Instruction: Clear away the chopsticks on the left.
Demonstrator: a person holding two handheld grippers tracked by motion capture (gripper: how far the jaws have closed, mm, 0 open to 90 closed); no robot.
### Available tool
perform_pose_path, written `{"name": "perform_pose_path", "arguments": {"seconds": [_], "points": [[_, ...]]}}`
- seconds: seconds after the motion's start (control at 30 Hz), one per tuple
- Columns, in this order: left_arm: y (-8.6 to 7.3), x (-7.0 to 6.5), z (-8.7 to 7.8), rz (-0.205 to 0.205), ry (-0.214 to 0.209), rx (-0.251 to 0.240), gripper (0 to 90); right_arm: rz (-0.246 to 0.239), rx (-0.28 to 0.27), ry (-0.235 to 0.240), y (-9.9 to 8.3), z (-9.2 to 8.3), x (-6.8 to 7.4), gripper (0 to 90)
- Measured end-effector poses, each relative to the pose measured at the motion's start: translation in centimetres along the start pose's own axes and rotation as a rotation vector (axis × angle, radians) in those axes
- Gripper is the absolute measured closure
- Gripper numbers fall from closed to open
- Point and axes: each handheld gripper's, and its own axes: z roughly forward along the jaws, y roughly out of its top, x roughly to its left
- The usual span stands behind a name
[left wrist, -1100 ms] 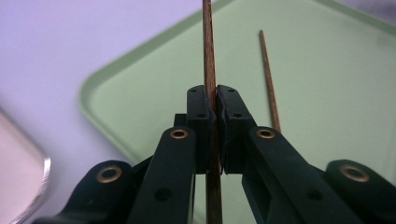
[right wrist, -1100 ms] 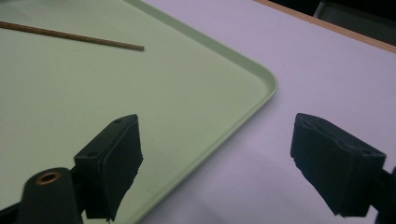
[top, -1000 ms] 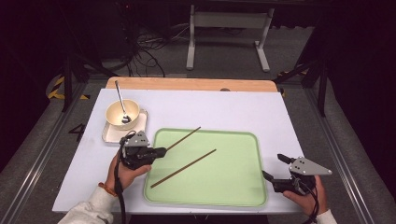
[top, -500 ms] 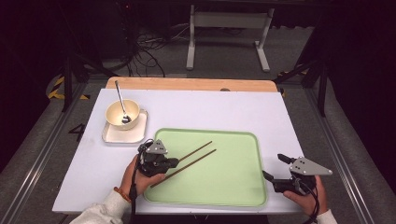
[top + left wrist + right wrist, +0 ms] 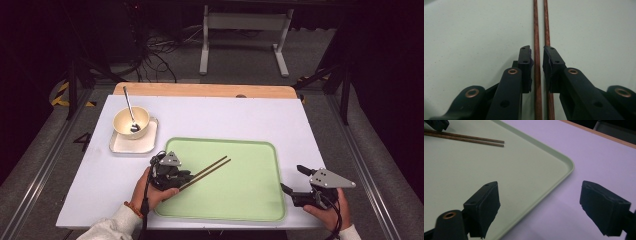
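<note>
Chopsticks (image 5: 207,170) lie side by side on the green tray (image 5: 250,200), their near ends at the left gripper (image 5: 186,178) and their far ends running away from it toward the tray's middle. Left gripper view: one stick (image 5: 537,50) sits in the narrow gap between the jaws; the other (image 5: 546,25) runs under or just beside the right-hand jaw, not inside the gap. Jaws have just been opening a little, and the pads look a touch clear of the stick between them, so I read this as a release, not a grip.

Right gripper (image 5: 295,189) rests off the tray's near right corner, jaws spread wide with nothing between them, well apart from the sticks.

Judgement on the step: the pair is being set down together on the tray.
- Open further before lifting, so neither pad drags the inner stick.
- Draw straight back along the sticks' length, not sideways; a sideways exit would roll the outer stick off parallel.
- Lift only once both pads are clear.
- Right gripper needs no move.

Bowl (image 5: 131,121) with spoon (image 5: 129,105) stands beyond the left gripper, off the tray, out of the way.
</note>
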Motion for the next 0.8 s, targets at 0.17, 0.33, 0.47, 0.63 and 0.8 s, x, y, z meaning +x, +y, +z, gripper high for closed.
{"name": "perform_pose_path", "arguments": {"seconds": [0.17, 0.33, 0.47, 0.63, 0.8], "points": [[0.1, 0.0, -0.8, 0.066, 0.008, -0.015, 80.3, -0.011, -0.004, -0.001, 0.1, -0.1, 0.1, 16.4], [0.8, -0.2, -1.2, 0.144, 0.025, -0.039, 83.6, -0.003, -0.014, 0.008, 0.4, -0.1, 0.2, 16.4], [1.4, -0.2, -1.2, 0.175, 0.012, -0.057, 85.0, -0.010, -0.021, 0.010, 0.6, -0.2, 0.4, 16.4], [2.1, -0.2, -1.3, 0.226, 0.012, -0.071, 79.2, -0.005, -0.022, -0.001, 0.6, -0.2, 0.1, 16.3], [2.9, -0.2, -1.0, 0.280, -0.003, -0.074, 72.6, -0.014, -0.022, -0.006, 0.7, -0.1, 0.1, 16.4]]}}
